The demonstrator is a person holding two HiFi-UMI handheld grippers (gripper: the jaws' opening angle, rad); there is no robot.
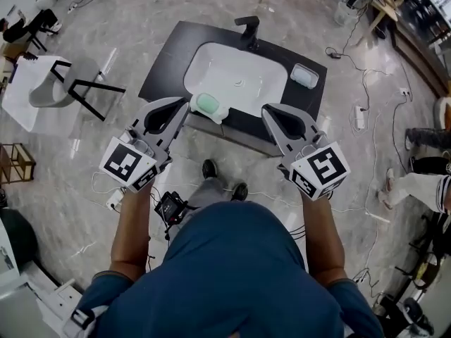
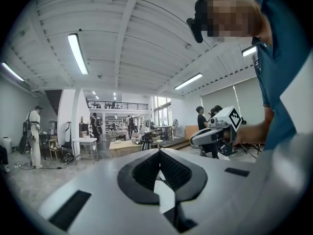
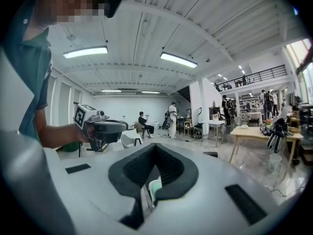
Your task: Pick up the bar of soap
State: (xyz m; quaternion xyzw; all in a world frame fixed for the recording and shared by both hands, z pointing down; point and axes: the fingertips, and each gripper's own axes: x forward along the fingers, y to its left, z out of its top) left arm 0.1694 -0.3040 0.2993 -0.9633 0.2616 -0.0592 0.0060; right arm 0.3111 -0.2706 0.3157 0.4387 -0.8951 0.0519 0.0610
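1. Desk layout. We see a black desk (image 1: 163, 56) standing on the floor. Set into it is a white sink basin (image 1: 239, 76), and a dark faucet (image 1: 249, 28) stands at the basin's far edge.

2. Task item. The green bar of soap (image 1: 207, 103) lies in a white soap dish (image 1: 215, 115) at the near left corner of the basin, close to the desk's front edge. A second dish (image 1: 304, 75), holding a pale piece, sits on the desk to the right of the basin.

3. Left hand-held gripper (image 1: 184, 105). Its jaws are pressed together, tip against tip, and nothing sits between them. In the head view its tip lies just beside the soap dish. We cannot tell whether it touches the dish.

4. Right hand-held gripper (image 1: 267, 108). Its jaws are likewise pressed together and hold nothing. It sits over the desk's front edge, right of the soap and apart from it. In the right gripper view a pale green shape (image 3: 154, 187) shows through the slot below the closed jaws.

5. The two hand-held grippers point toward the basin, roughly side by side.
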